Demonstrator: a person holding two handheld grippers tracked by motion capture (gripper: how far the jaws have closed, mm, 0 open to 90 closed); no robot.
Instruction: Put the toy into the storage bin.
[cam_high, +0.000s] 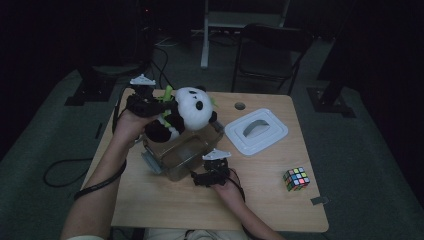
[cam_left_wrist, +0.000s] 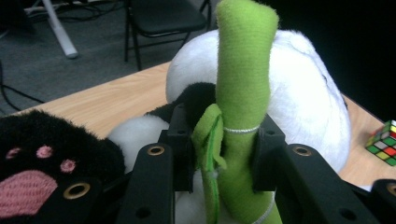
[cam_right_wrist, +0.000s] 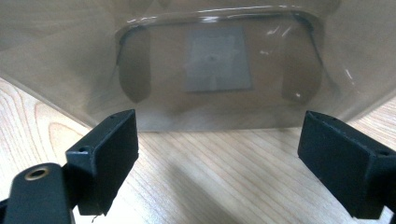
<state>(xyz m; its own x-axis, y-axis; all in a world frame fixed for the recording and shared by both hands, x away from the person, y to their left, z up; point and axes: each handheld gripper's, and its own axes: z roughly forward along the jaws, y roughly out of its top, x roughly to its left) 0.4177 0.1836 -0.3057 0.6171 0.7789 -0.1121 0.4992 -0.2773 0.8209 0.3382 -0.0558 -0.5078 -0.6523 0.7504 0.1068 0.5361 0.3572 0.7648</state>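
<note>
Left gripper (cam_left_wrist: 224, 154) has its jaws closed on the green bamboo stalk (cam_left_wrist: 243, 84) sewn to the panda (cam_high: 187, 112), and by that stalk it holds the toy in the air just above the far rim of the clear box (cam_high: 182, 152). Seen from the left gripper view, the stalk's long axis runs straight up between the jaws, so the toy's weight hangs from a thin, soft handle (it could swing or twist on it). A straight drop from here would likely put the panda into the box, which lies directly under and slightly toward the person.

Right gripper (cam_high: 212, 172) sits low at the near wall of the box with its jaws wide apart and nothing between them; it is the nearer one for steadying the box.

Plush and fuzzy, the panda has a round white head, black limbs and a pink paw pad (cam_left_wrist: 23, 186). Smooth, rigid and transparent, the box has rounded corners. Right of the box lie its white square lid (cam_high: 256, 131) and, further right, a glossy puzzle cube (cam_high: 296, 178) on the pale wooden table (cam_high: 165, 205).
</note>
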